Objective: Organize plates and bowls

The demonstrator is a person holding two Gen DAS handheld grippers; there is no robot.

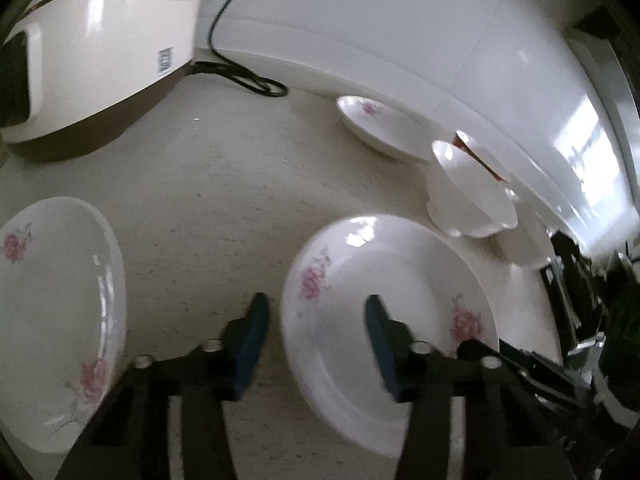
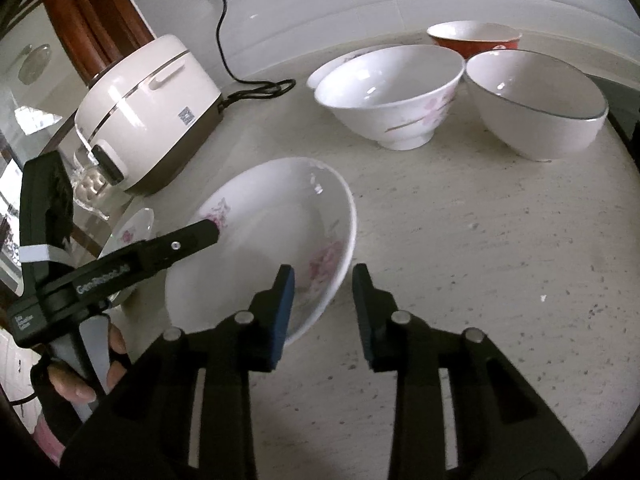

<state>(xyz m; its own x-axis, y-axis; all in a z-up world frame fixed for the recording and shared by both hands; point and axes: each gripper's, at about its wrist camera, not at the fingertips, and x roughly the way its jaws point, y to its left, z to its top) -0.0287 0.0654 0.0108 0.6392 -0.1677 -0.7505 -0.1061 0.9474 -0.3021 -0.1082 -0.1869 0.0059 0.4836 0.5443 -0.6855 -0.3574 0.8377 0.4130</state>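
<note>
A white plate with pink flowers [image 1: 384, 280] lies on the speckled counter. My left gripper [image 1: 318, 340] straddles its left rim, one blue pad outside the rim and the other over the plate's inside, neither pressing. In the right wrist view the same plate [image 2: 264, 248] has its right rim between the open jaws of my right gripper [image 2: 322, 304], with a gap on both sides. A finger [image 2: 196, 236] of the left gripper reaches the plate's far rim. A second flowered plate [image 1: 52, 320] lies to the left. A third plate [image 1: 376, 124] sits by the wall.
Close behind the plate stand a white floral bowl [image 2: 388, 92], a silver-rimmed bowl [image 2: 536, 100] and a red bowl [image 2: 472, 40]. At back left, a white rice cooker [image 2: 148, 112] has its black cord [image 2: 224, 40] running up the wall. A person's hand [image 2: 112, 344] holds the left gripper.
</note>
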